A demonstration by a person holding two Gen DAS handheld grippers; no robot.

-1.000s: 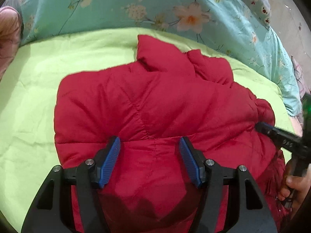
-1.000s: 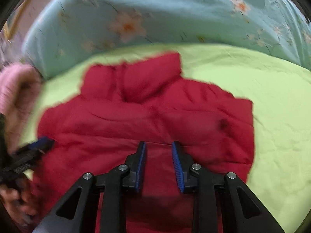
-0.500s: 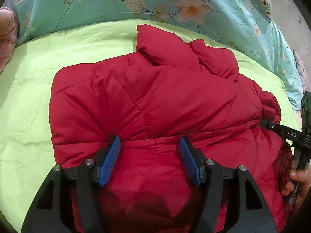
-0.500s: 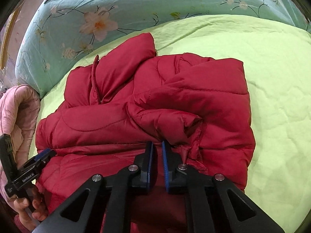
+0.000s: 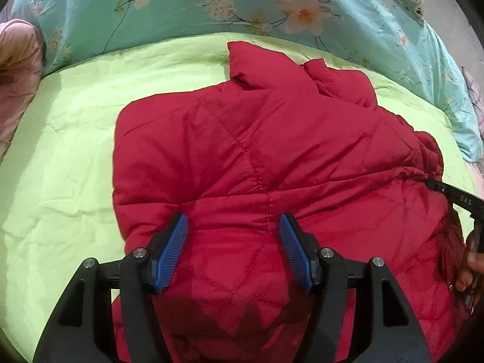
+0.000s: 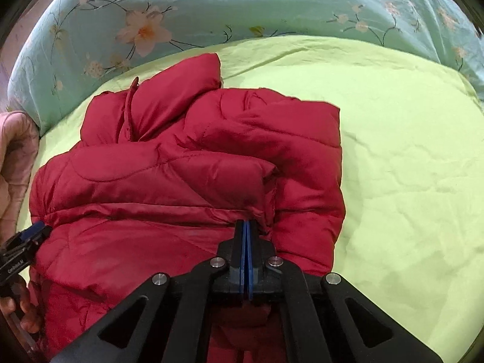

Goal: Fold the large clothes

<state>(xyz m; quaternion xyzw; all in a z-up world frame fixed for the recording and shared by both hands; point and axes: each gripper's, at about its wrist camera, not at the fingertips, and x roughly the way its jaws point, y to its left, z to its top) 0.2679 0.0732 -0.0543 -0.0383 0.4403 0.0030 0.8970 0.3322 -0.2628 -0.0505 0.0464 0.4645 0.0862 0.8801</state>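
Note:
A red puffer jacket (image 5: 272, 151) lies partly folded on a lime green sheet (image 5: 66, 157), collar towards the far side. My left gripper (image 5: 233, 222) is open over the jacket's near part, its blue pads (image 5: 172, 251) spread on either side of a seam. From the right wrist view the same gripper (image 6: 28, 240) shows at the jacket's left edge. My right gripper (image 6: 246, 227) is shut, pinching a puckered fold of a sleeve laid across the jacket (image 6: 181, 181). Its tip (image 5: 450, 193) shows at the jacket's right side in the left wrist view.
A teal floral quilt (image 6: 242, 6) runs along the far side of the sheet. Pink bedding (image 5: 15, 69) lies at the far left. A person's fingers (image 5: 469, 269) hold the right gripper's handle. Bare green sheet (image 6: 408, 166) spreads to the right of the jacket.
My right gripper's jaws came together on the sleeve fold. The left gripper has stayed open over the jacket.

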